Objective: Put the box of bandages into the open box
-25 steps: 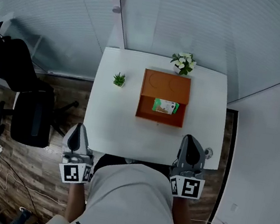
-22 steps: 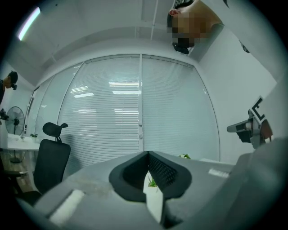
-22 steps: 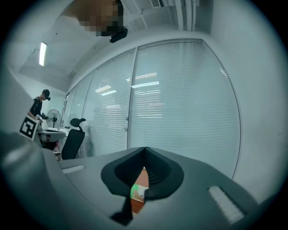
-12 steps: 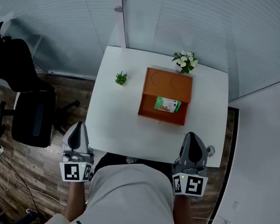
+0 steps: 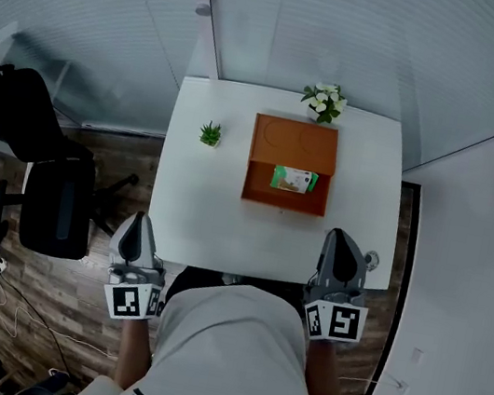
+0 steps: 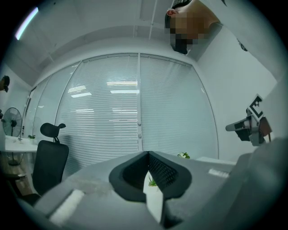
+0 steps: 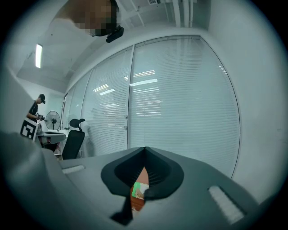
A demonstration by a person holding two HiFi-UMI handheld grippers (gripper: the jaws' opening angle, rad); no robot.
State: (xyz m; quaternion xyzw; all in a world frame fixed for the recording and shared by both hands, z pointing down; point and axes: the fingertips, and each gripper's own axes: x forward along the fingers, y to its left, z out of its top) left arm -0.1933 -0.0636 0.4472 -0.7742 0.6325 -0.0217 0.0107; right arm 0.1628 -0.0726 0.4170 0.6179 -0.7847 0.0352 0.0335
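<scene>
An open orange box (image 5: pixel 288 177) sits mid-table with its lid folded back toward the window. A green box of bandages (image 5: pixel 293 180) lies inside it. My left gripper (image 5: pixel 137 227) hangs shut and empty just off the table's near left edge. My right gripper (image 5: pixel 342 247) is shut and empty over the table's near right edge. Through the right gripper's closed jaws a sliver of the orange box (image 7: pixel 137 202) and the green bandage box (image 7: pixel 137 186) shows. In the left gripper view the jaws (image 6: pixel 147 158) meet, with nothing between them.
A small green plant (image 5: pixel 209 133) stands at the white table's (image 5: pixel 205 222) left side, a white flower pot (image 5: pixel 323 102) at the back. A small round object (image 5: pixel 371 258) lies by the right gripper. Black office chairs (image 5: pixel 49 195) stand left on the wood floor. Window blinds behind.
Both grippers stay shut and near the table's front edge. The view has shifted slightly; the boxes have not moved.
</scene>
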